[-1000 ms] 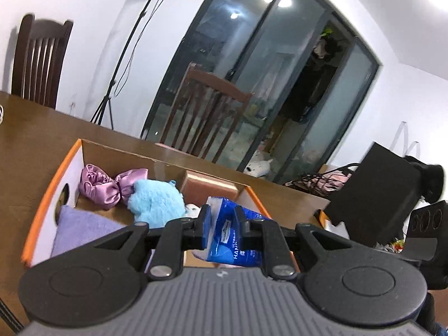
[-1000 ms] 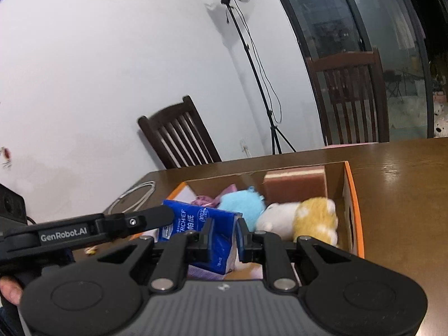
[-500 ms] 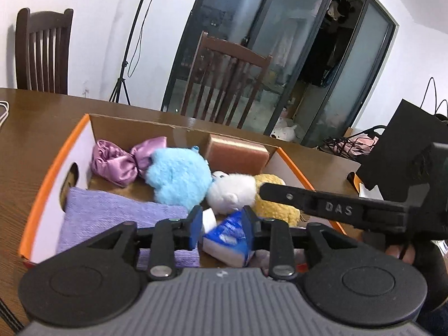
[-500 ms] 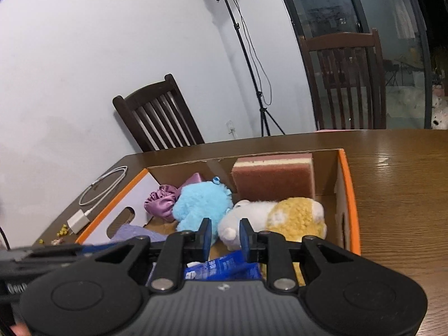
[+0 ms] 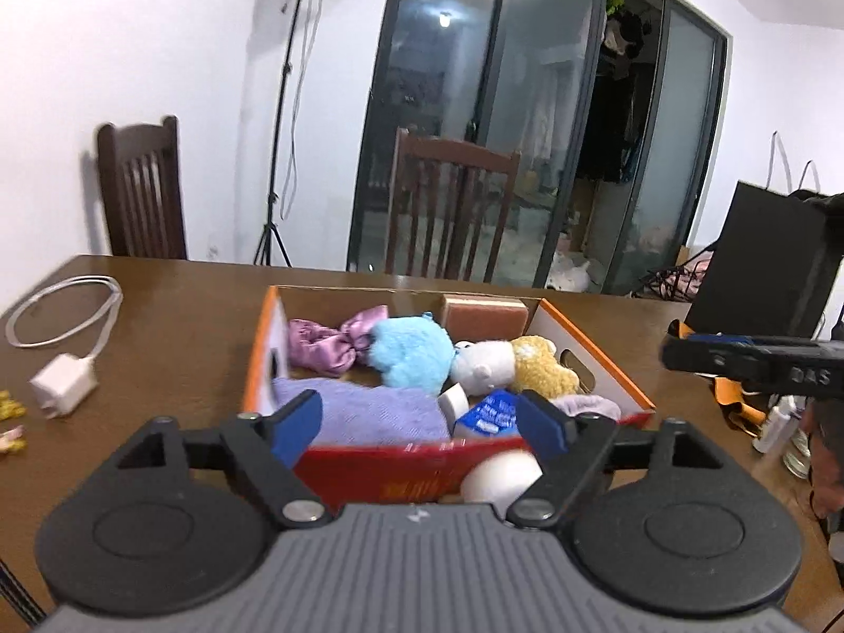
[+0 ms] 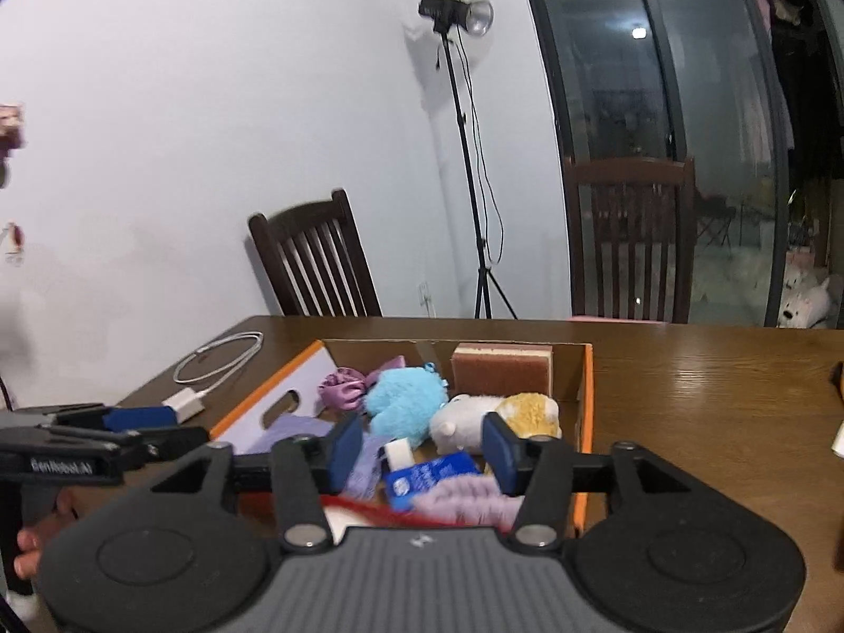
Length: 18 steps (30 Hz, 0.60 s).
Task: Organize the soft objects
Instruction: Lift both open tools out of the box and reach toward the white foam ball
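Orange-rimmed box [image 5: 591,340], crowded; bare bench [image 6: 712,385] rightward. Left gripper [image 5: 422,422], right gripper [image 6: 419,446]: jaws just opened wide (nothing gripped).

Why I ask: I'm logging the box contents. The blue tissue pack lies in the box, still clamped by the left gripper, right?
Not clamped. In the left wrist view the left gripper stands open, its jaws having just opened, and the blue tissue pack lies loose in the box.
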### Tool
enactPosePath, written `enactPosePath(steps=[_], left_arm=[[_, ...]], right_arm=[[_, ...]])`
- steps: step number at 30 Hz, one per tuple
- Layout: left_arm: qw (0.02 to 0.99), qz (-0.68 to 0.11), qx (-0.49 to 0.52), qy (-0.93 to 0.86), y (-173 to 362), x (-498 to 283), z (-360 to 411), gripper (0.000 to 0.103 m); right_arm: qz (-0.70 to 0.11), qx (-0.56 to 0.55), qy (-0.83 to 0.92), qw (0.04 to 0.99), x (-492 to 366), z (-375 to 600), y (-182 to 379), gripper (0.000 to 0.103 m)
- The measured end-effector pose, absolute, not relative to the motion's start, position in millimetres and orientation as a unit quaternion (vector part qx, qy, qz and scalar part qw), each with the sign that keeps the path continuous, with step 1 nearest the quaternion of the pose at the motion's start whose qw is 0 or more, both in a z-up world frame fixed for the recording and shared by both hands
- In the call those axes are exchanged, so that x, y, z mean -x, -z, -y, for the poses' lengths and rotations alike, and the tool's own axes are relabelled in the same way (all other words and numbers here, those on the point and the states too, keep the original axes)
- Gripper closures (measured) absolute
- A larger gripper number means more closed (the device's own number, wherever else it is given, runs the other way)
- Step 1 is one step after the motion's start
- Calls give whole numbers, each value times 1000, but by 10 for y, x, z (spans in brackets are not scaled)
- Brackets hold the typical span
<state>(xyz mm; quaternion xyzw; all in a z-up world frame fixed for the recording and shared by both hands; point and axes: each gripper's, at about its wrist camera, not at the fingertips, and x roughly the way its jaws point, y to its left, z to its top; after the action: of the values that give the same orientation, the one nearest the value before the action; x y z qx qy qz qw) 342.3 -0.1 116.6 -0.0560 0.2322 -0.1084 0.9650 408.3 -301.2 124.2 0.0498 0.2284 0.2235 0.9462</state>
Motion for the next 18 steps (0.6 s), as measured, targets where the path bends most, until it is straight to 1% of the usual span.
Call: enactPosePath(steps=[1, 3, 4, 5, 7, 8, 10, 13, 18], left_arm=[[966, -227, 58, 105, -1196, -3283, -46, 19], [969, -216, 62, 100, -1248, -2982, -130, 13], [970, -210, 65, 100, -1260, -2830, -170, 9], [972, -204, 65, 101, -1266, -2669, -208, 7], [974, -193, 61, 98, -1267, -2379, -242, 6], [976, -188, 62, 95, -1249, -2232, -254, 3], [976, -185, 67, 94, -1182, -2003, -265, 3], [972, -201, 74, 100, -1073, -1782, -259, 3], [971, -208, 74, 94, -987, -1678, -214, 3]], right_arm=[[-224, -49, -223, 947, -3942, 3033, -1256, 46], [-219, -46, -223, 949, -3643, 3065, -1267, 45], [-215, -45, -223, 950, -3472, 3075, -1264, 43], [-212, -44, -223, 951, -3332, 3087, -1261, 39], [-206, -42, -223, 952, -3032, 3103, -1239, 35], [-203, -42, -224, 952, -2877, 3109, -1217, 33], [-203, -45, -227, 952, -2612, 3116, -1161, 31], [-211, -55, -231, 948, -2328, 3148, -1065, 28], [-226, -64, -230, 944, -2180, 3161, -957, 28]])
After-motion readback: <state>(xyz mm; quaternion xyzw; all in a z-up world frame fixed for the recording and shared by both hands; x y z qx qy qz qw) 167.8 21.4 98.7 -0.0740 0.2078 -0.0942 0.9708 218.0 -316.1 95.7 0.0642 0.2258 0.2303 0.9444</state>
